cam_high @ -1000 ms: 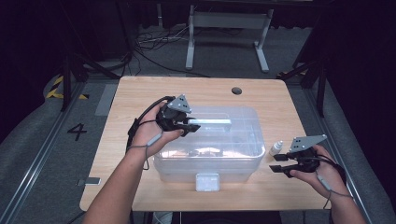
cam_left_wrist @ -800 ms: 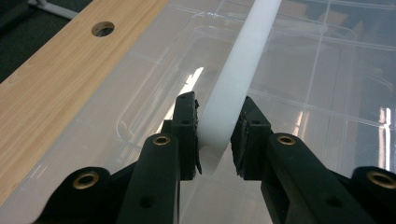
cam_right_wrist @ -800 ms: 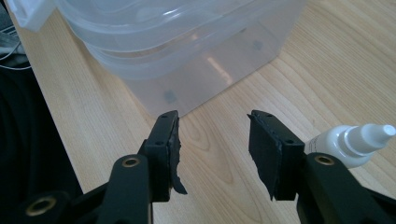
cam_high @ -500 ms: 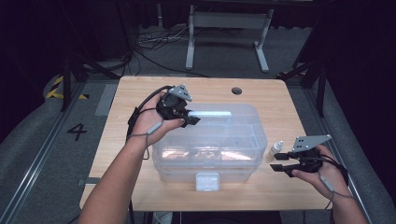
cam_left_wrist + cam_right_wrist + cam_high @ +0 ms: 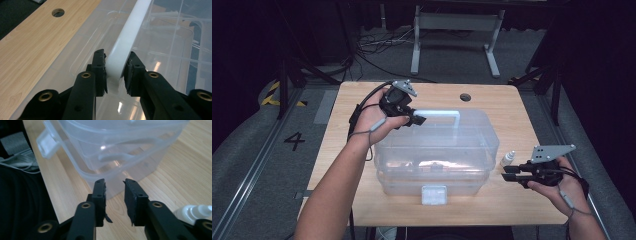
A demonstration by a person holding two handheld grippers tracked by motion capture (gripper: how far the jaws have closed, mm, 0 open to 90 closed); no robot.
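**A:** Where's the clear plastic storage box (image 5: 437, 150)?

**B:** Mid-table. My left gripper (image 5: 116, 68) clamps its white handle (image 5: 127, 40). My right gripper (image 5: 114, 188) has just been narrowing, nothing between the jaws.

**A:** Risk?

**B:** I think the lift could tip the box onto the small white bottle (image 5: 507, 159) to its right.

Overhead light brightens the table (image 5: 337, 130) amid dark surroundings, glare streaks the clear box (image 5: 437, 150) toward six o'clock, and near jaws blur softly.

Small white bottle (image 5: 193, 211) cut off at edge; box contents (image 5: 432, 162) perhaps blurred.
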